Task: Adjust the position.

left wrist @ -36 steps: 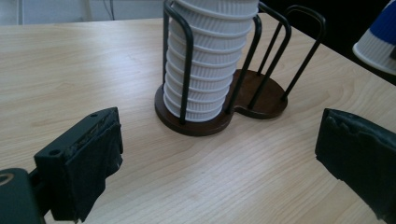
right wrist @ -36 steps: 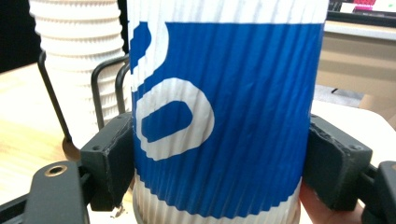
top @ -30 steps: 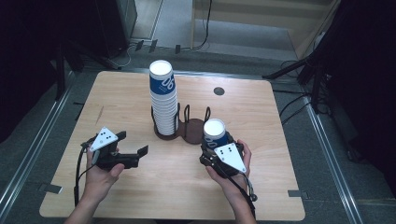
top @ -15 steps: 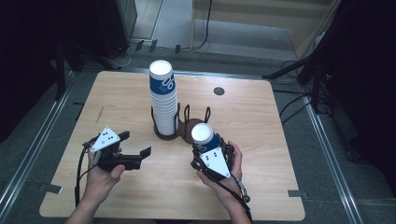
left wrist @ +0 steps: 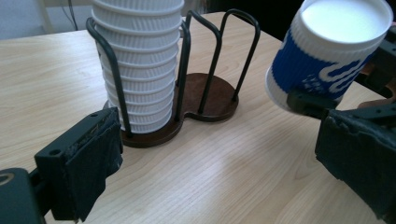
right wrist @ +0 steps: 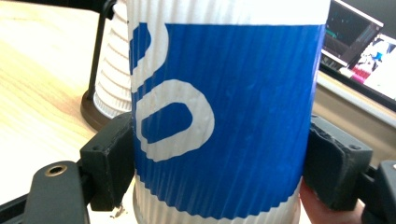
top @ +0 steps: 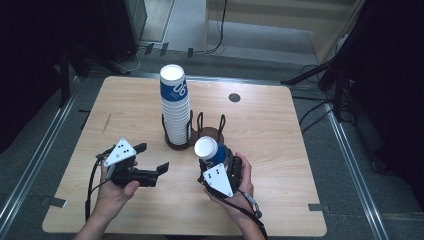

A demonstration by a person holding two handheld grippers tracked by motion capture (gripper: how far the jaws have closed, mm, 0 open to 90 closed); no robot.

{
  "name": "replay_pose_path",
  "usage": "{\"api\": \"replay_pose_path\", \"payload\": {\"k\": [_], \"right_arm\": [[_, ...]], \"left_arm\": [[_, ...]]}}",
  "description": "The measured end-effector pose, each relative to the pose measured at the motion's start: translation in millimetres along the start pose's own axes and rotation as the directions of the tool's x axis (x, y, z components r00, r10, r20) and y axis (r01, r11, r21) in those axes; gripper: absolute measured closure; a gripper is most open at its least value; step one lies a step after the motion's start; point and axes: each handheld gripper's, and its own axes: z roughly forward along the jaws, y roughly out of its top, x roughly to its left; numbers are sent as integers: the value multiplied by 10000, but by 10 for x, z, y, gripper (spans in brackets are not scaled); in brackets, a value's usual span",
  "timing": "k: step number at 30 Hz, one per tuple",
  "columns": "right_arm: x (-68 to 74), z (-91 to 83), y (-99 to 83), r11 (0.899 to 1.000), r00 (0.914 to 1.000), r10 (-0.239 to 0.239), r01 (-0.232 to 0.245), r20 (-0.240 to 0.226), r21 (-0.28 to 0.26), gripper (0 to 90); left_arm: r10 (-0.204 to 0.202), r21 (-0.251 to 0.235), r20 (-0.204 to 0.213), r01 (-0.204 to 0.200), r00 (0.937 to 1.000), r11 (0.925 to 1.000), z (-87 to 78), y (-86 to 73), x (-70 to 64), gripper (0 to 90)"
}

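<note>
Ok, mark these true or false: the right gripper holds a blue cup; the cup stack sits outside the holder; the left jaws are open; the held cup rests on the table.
1. The right gripper holds a blue cup: true.
2. The cup stack sits outside the holder: false, it stands inside one ring.
3. The left gripper has open jaws: true.
4. The held cup rests on the table: false, it is tilted and lifted.

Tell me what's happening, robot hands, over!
Right gripper shut on blue cup, tilted, off the table. Left gripper open, empty, near the holder. Cup stack beside it; nothing in the way.
</note>
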Motion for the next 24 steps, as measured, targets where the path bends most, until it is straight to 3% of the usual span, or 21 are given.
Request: {"api": "replay_pose_path", "payload": {"k": [8,12,24], "right_arm": [[124,5,-4,9956,9957,-922,921,-68,-147,198],[150,7,-11,9935,9936,-1125,1123,-53,-207,198],[266,-2,-27,9746,9755,-2185,2169,-246,-560,198]], "left_arm": [[107,161,370,-113,9993,9998,30,-2,-66,18],[220,214,486,-230,9986,9995,42,-6,-90,19],[420,479,968,-468,9944,9978,106,-25,-195,20]]}}
